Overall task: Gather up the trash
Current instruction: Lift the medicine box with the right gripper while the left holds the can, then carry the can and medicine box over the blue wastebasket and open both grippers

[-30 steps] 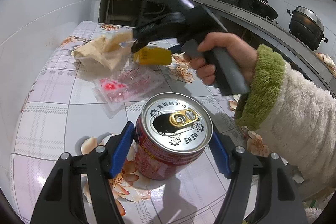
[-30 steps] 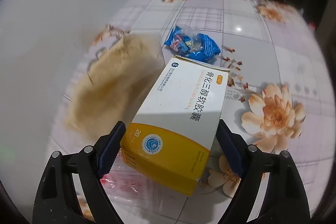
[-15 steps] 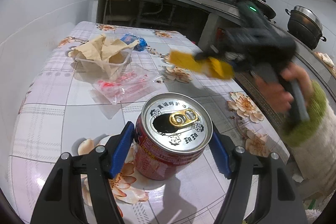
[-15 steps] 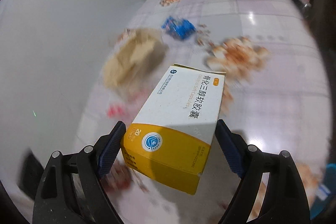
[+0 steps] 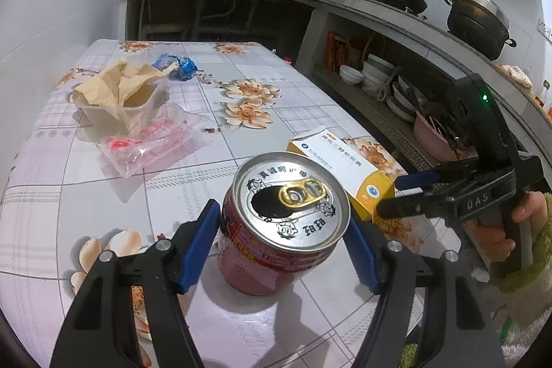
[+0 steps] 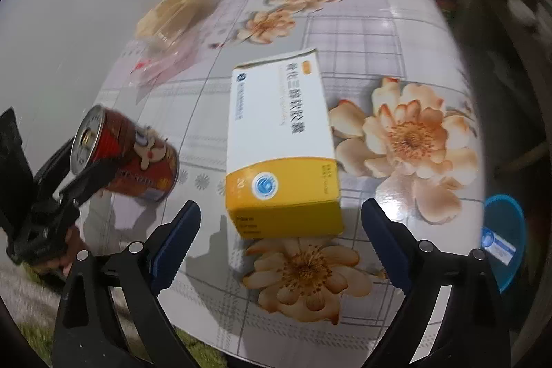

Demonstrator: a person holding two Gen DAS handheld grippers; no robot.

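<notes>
The left gripper (image 5: 283, 247) holds a red can (image 5: 276, 230), top already opened, standing on the table (image 5: 103, 195). The right gripper (image 6: 281, 237) is wide apart, and the white-yellow box (image 6: 281, 157) marked "20" lies flat between its fingers. A clear tub (image 5: 127, 106) contains crumpled brown paper (image 5: 117, 83).

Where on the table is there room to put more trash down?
The tablecloth is bare on the far side, beyond the medicine box and right of the blue wrapper. It is crowded by the wall: paper-filled tub, plastic bag, and near the red can.
</notes>
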